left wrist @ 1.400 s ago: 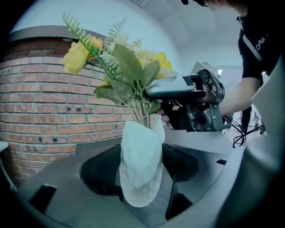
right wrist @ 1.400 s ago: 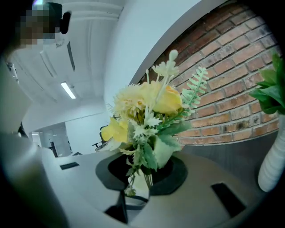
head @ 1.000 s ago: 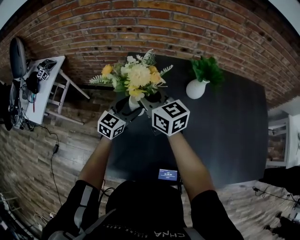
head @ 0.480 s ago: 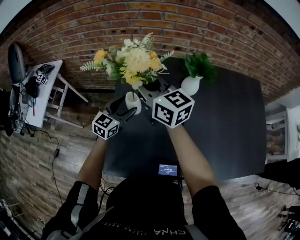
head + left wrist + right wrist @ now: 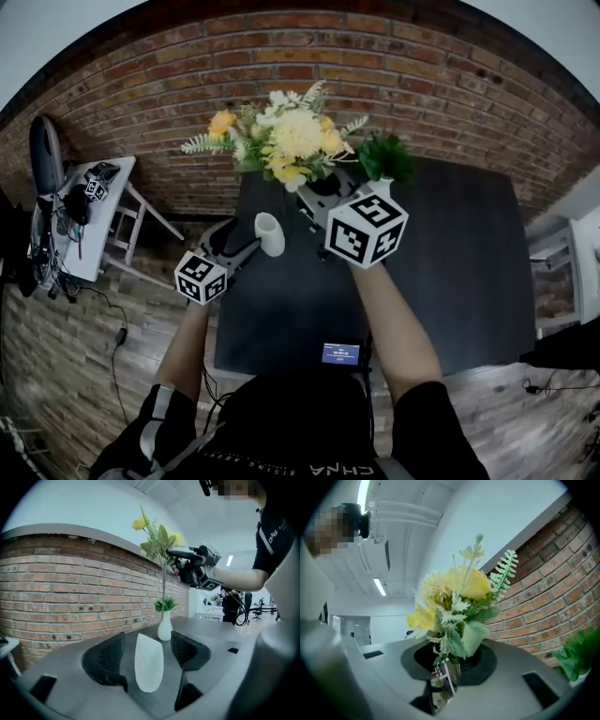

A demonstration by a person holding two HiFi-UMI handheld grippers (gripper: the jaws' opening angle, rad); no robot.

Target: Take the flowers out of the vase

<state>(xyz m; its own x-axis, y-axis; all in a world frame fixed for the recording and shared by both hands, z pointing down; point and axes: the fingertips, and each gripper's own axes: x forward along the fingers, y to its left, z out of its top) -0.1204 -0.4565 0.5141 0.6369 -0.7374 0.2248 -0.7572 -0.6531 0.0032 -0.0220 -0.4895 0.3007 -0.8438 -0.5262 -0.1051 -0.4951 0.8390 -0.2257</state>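
Flowers [image 5: 292, 141] [image 5: 454, 597] stand up out of our right gripper [image 5: 323, 187] [image 5: 443, 672], whose jaws are closed on the bundled stems just below the leaves. They are clear of the vase [image 5: 270, 233] [image 5: 149, 663], which sits lower and to the left, apart from the stems. We hold the white vase tilted between the jaws of our left gripper [image 5: 251, 242] [image 5: 147, 646], clamped on its body. Beneath both lies the dark table [image 5: 450, 262]. A second white vase with a green plant [image 5: 384, 159] [image 5: 165, 620] stands near the brick wall [image 5: 187, 94].
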